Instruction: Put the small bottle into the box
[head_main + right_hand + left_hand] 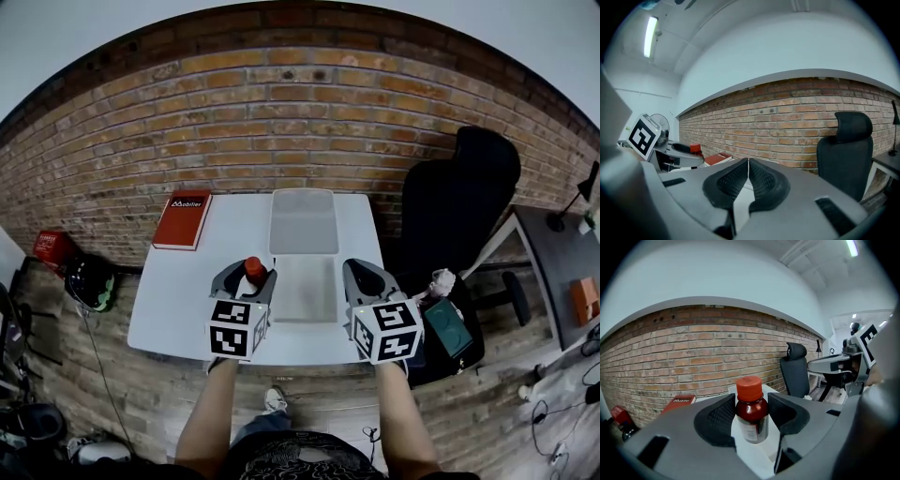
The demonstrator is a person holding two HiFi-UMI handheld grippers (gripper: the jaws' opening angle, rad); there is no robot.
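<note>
Farthest left in the head view, a red hardcover book [182,218] lies at the far corner of the white rectangular table [169,309], against the brick wall [300,112].

Next comes the left gripper [248,275], held over the table's near half. Its jaws are clamped on a small dark-brown bottle with a red screw cap [254,269]. From above we see only the cap. The left gripper view shows the left gripper [751,420] with a ribbed pad pressed to each side of the upright bottle [751,405], and also the bottle's pale label. We cannot tell whether its base touches the table.

Just right of the bottle, the head view shows a translucent rectangular plastic box [303,202] along the table's middle. The bottle is outside it.

The right gripper [366,270] hovers just beside the box's right edge. The right gripper view shows its jaws [748,177] pressed together with nothing between them, and the bottle's cap [695,148] far to the left.

A black high-backed office chair [464,202] stands right of the table.
</note>
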